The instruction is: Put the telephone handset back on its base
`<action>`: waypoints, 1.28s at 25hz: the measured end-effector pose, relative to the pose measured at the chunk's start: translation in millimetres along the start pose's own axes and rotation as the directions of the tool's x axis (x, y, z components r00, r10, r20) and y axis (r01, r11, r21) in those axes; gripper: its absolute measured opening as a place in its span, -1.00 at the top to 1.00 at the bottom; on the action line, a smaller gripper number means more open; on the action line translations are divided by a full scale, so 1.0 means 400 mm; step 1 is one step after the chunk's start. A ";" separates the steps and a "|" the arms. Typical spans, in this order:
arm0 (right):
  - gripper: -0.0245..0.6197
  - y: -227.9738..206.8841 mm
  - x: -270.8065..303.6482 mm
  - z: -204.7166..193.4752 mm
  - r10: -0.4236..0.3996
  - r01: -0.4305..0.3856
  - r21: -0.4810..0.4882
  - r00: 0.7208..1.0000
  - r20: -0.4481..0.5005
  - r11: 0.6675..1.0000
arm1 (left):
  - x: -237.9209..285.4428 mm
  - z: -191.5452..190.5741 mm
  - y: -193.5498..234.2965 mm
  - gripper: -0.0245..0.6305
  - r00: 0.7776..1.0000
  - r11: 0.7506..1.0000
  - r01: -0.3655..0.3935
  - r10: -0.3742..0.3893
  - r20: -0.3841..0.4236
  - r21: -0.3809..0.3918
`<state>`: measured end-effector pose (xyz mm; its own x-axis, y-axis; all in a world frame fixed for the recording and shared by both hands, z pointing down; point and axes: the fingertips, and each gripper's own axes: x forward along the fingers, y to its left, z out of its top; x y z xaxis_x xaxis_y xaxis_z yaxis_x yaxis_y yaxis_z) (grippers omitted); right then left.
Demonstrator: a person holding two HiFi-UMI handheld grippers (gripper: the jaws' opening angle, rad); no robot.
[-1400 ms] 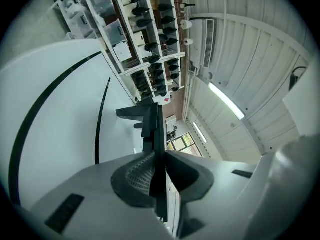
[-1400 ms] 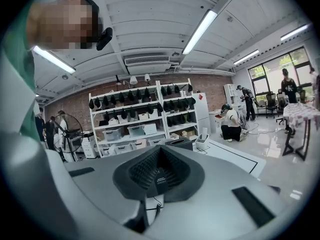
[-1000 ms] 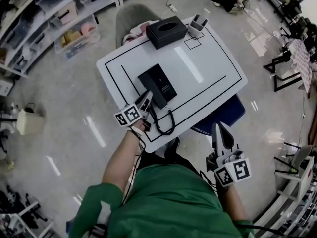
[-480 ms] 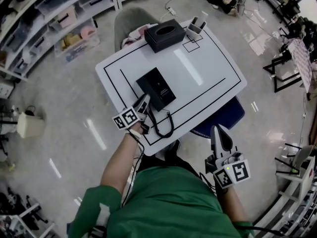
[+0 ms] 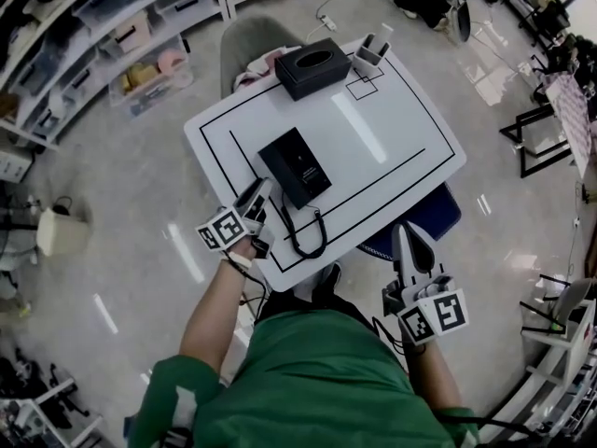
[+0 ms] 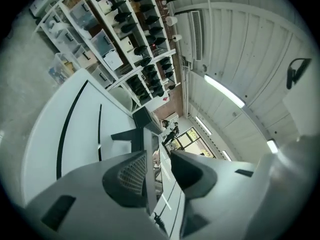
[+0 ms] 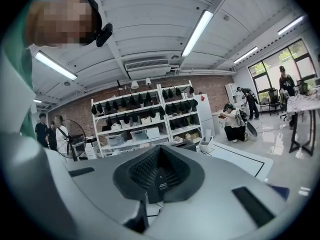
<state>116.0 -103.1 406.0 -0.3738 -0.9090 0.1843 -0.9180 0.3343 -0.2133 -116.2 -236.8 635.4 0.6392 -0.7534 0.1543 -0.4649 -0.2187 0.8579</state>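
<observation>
Black telephone [image 5: 295, 166] flat on the white tabletop [image 5: 392, 147], inside the black outline, long axis slanting from far left to near right. Curled cord [image 5: 306, 234] looping off the near end, towards the tabletop edge. Handset not separable from base here (one dark slab). Left tongs [image 5: 254, 197] spread, nothing between, tips just beside the telephone's left side; contact unclear. Right tongs [image 5: 405, 238] pressed together, beyond the near edge, over the floor [image 5: 140, 185] (glossy grey). Black tissue box [image 5: 312, 61] and small white holder [image 5: 371, 50] at the far edge. Storage shelves [image 5: 103, 35] to the left, cut off by the frame.
</observation>
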 end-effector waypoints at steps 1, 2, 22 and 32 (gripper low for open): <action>0.86 -0.002 0.007 0.006 0.007 -0.007 -0.003 1.000 0.008 1.000 | -0.013 0.022 -0.022 0.49 1.000 1.000 0.004 -0.004 0.016 0.021; 0.86 -0.004 0.014 0.014 0.016 -0.016 -0.007 1.000 0.016 1.000 | -0.025 0.046 -0.047 0.49 0.999 0.999 0.006 -0.007 0.036 0.048; 0.86 0.049 0.092 0.203 0.187 -0.166 -0.138 0.968 0.165 0.977 | -0.275 0.251 -0.645 0.77 0.972 0.623 -0.157 -0.042 0.233 0.767; 0.86 0.069 0.093 0.232 0.215 -0.177 -0.208 0.960 0.181 0.962 | -0.314 0.268 -0.679 0.77 0.957 0.542 -0.238 -0.010 0.289 0.806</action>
<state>89.2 -150.8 318.0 -0.5324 -0.8454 -0.0431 -0.8446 0.5339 -0.0387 -135.9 -149.3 330.7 0.4397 -0.8981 -0.0026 -0.8976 -0.4396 0.0329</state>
